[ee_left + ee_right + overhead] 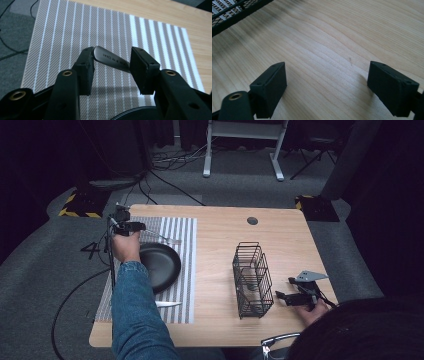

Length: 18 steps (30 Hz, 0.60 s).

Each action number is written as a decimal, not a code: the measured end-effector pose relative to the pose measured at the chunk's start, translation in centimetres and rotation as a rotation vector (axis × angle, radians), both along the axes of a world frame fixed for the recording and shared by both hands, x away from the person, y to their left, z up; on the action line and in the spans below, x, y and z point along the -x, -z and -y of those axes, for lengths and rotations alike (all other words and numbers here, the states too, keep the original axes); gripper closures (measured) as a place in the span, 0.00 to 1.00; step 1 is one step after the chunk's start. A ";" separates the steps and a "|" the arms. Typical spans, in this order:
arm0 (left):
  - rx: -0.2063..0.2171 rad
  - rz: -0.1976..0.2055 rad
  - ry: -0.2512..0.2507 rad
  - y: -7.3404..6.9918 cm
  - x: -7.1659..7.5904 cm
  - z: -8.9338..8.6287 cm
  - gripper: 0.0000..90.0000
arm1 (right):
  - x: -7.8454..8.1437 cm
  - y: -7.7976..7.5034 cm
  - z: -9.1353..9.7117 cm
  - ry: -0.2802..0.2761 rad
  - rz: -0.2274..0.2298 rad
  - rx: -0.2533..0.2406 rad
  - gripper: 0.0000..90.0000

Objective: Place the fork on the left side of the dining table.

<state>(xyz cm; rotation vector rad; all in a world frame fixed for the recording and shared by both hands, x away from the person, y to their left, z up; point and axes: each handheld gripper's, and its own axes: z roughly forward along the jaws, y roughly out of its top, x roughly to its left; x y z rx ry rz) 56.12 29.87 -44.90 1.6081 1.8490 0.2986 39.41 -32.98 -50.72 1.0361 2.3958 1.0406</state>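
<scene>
My left gripper (139, 227) hovers over the far left of a striped placemat (182, 232), just beyond a black plate (159, 265). In the left gripper view its jaws (112, 65) stand partly apart, and the engraved handle of a metal utensil (110, 59) runs slantwise across the gap. In the high view that utensil (165, 238) stretches to the right over the mat. My right gripper (285, 288) rests near the table's front right, beside a black wire basket (252, 280). Its jaws (329, 83) are wide open over bare wood.
A silver knife (167, 304) lies on the placemat's front part. The basket's mesh corner (234, 10) is close at the right gripper's upper left. A round cable hole (252, 220) sits near the table's far edge. A cable trails off the table's left side.
</scene>
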 end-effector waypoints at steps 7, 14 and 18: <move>0.011 0.000 -0.026 0.3 0.3 -0.9 0.60 | 0.0 0.0 0.0 0.000 0.000 0.000 0.18; 0.018 0.014 -0.034 0.1 0.5 -1.2 0.59 | 0.0 0.0 0.0 0.000 0.000 0.000 0.18; 0.012 0.026 -0.031 -0.3 0.8 -1.1 0.59 | 0.0 0.0 0.0 0.000 0.000 0.000 0.18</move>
